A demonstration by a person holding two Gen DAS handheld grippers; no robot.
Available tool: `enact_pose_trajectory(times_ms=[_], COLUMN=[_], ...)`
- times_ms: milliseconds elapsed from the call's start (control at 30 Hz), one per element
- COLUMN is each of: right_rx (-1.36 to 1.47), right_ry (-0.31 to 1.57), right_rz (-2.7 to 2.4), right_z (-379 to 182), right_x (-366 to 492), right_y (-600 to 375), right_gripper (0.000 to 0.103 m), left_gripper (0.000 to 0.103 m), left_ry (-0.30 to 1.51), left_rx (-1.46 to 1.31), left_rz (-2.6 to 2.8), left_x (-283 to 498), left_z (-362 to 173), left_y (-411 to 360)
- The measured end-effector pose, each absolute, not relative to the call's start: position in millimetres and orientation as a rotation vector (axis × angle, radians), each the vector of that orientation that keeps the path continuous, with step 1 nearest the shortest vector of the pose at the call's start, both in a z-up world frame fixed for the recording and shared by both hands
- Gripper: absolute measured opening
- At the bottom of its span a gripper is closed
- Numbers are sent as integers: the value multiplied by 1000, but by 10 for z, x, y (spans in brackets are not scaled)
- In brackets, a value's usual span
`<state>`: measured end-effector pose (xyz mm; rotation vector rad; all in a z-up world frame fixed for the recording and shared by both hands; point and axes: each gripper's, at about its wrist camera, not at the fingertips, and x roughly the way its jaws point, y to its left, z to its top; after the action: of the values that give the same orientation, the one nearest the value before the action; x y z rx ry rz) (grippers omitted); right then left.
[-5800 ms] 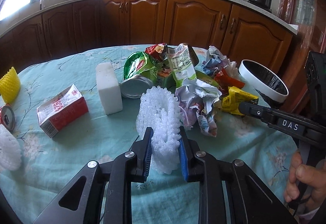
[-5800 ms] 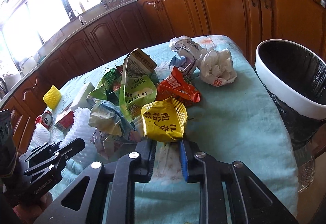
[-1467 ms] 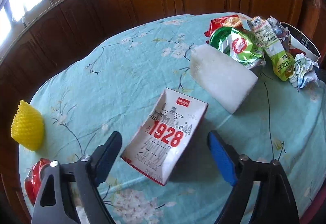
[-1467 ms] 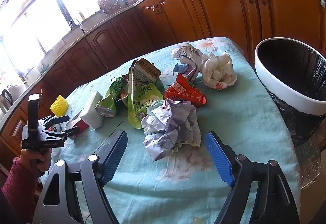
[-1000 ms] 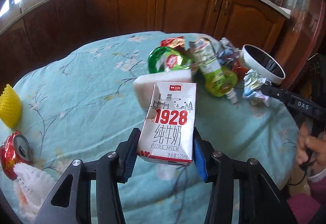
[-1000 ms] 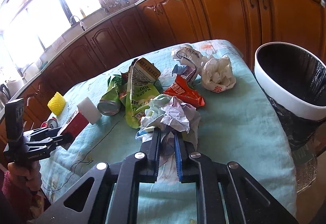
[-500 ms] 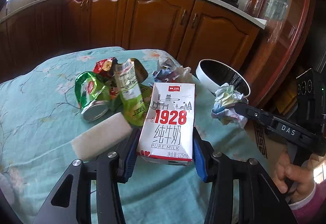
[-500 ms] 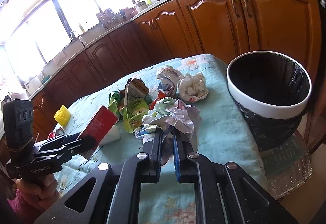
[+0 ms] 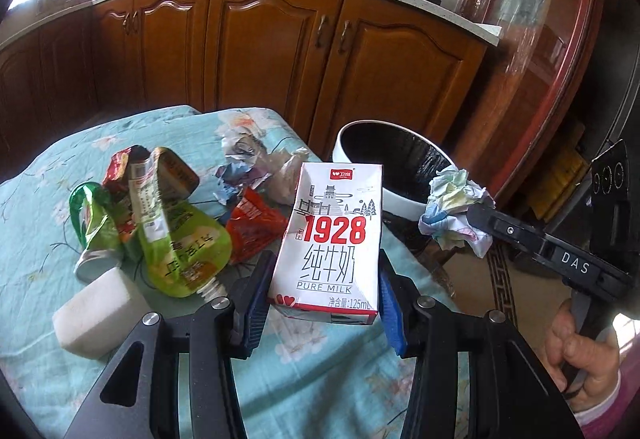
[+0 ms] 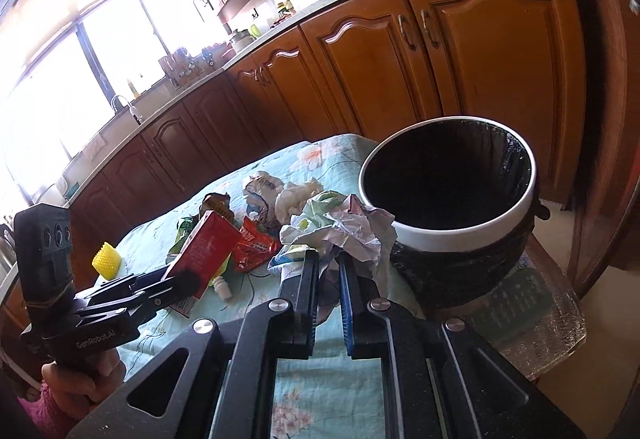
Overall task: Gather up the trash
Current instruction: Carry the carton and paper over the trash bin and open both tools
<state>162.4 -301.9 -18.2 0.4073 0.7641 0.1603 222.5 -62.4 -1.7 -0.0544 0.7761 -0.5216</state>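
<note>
A white "1928" milk carton [image 9: 326, 239] stands upright between the blue pads of my left gripper [image 9: 325, 291], which is shut on it above the table's right end. In the right wrist view the carton [image 10: 204, 251] shows its red side in the left gripper [image 10: 180, 283]. My right gripper [image 10: 329, 267] is shut on a crumpled ball of paper [image 10: 348, 227], held just left of the bin's rim. The white-rimmed bin [image 10: 460, 235] with a black liner stands open to the right of the table. The left wrist view shows the same paper ball [image 9: 456, 215] in front of the bin [image 9: 400, 201].
On the teal floral cloth lie a green pouch [image 9: 180, 243], a red wrapper [image 9: 252, 227], a white foam block [image 9: 96, 311], crumpled papers [image 9: 240, 163] and a yellow foam net [image 10: 106, 259]. Wooden cabinets run behind the table. A hand [image 9: 580, 359] holds the right gripper.
Both grippers have swung right toward the bin with their loads, and the bin now looks larger and closer in both views. Neither grip has changed.
</note>
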Motion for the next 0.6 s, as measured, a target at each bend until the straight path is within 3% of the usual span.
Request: enact_pose_trajectory(times_ms=[600], right_rx=[417], right_ry=[753], right_rz=[44], right_z=[-219], right_x=[1990], right_y=[-3721], right_gripper=[10], left_gripper=[46], left_ry=[785], left_rx=[6], left_rz=[-603], left_x=[2868], left_z=[-29], left_y=[-1427])
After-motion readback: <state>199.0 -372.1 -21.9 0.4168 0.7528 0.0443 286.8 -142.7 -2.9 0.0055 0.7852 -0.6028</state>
